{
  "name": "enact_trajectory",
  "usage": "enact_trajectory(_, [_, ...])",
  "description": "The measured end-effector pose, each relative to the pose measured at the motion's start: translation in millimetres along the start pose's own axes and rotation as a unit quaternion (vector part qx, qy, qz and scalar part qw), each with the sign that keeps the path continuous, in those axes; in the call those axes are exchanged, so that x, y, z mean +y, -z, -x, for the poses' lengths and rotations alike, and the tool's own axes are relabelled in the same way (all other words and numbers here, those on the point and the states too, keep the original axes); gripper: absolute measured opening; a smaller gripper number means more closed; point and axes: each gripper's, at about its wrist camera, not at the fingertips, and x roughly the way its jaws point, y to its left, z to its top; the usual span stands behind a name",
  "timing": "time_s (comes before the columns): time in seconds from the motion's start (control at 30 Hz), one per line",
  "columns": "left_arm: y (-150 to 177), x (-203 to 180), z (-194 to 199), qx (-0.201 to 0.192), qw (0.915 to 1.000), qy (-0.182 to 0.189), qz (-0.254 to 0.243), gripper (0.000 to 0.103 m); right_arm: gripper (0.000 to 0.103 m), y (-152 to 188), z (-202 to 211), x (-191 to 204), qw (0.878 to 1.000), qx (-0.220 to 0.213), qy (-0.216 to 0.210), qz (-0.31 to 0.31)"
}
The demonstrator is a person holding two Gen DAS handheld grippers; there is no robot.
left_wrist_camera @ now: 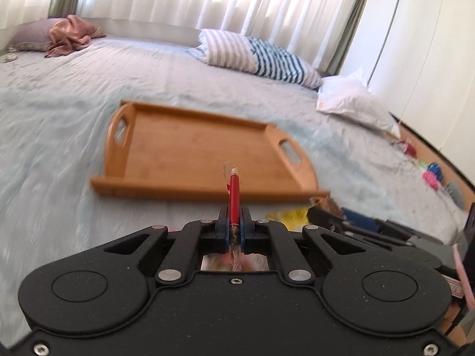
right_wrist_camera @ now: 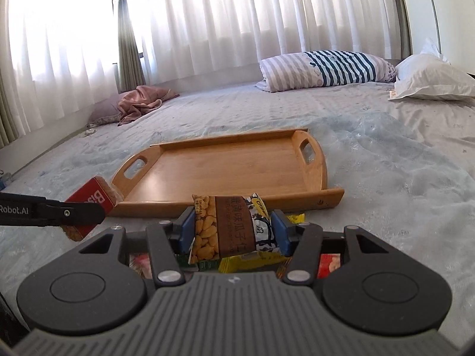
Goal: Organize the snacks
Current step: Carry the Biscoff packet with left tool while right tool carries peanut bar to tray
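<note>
A wooden tray [left_wrist_camera: 184, 148] [right_wrist_camera: 225, 166] with cut-out handles lies on the bed, nothing in it. My left gripper [left_wrist_camera: 234, 216] is shut on a thin red biscuit packet [left_wrist_camera: 234, 195], seen edge-on, just short of the tray's near rim. In the right wrist view the same red biscuit packet [right_wrist_camera: 92, 201] shows at the left, held by the left gripper [right_wrist_camera: 77, 213]. My right gripper [right_wrist_camera: 233, 228] is shut on a brown and yellow seed packet [right_wrist_camera: 222, 228], which its blue pads [right_wrist_camera: 187, 228] squeeze from both sides. Several more snack packets [right_wrist_camera: 252, 262] lie under it.
The bed [right_wrist_camera: 386, 178] has a pale blue cover. A striped pillow [right_wrist_camera: 323, 69] and a white pillow [right_wrist_camera: 433, 80] lie far behind the tray, a pink cloth [right_wrist_camera: 142, 101] at the far left. Small coloured items [left_wrist_camera: 432, 175] sit by the bed's right edge.
</note>
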Motion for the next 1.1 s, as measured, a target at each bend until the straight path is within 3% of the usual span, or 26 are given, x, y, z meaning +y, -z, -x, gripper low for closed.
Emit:
enact_trajectory(0.2, [-56.8, -9.3, -38.1, -0.002, 0.9999, 0.012, 0.001, 0.006, 0.057, -45.5, -39.2, -18.0, 1.0, 0.017, 0.012, -0.01])
enact_trajectory(0.4, [-100.5, -11.3, -107.2, 0.036, 0.9989, 0.007, 0.031, 0.006, 0.057, -88.9, -93.6, -40.2, 0.999, 0.041, 0.009, -0.023])
enact_trajectory(0.53, [-117.8, -3.7, -161.0, 0.072, 0.9959, 0.005, 0.054, 0.006, 0.057, -107.7, -131.6, -43.9, 0.999, 0.046, 0.011, 0.004])
enact_trajectory(0.77, [-133.5, 10.9, -239.2, 0.102, 0.9914, -0.01, 0.082, 0.006, 0.057, -115.2, -193.9, -47.3, 0.996, 0.075, 0.019, 0.043])
enact_trajectory(1.1, [-139.2, 19.6, -300.3, 0.118, 0.9887, -0.023, 0.089, 0.006, 0.057, -112.8, -246.6, -62.6, 0.994, 0.099, 0.026, 0.027])
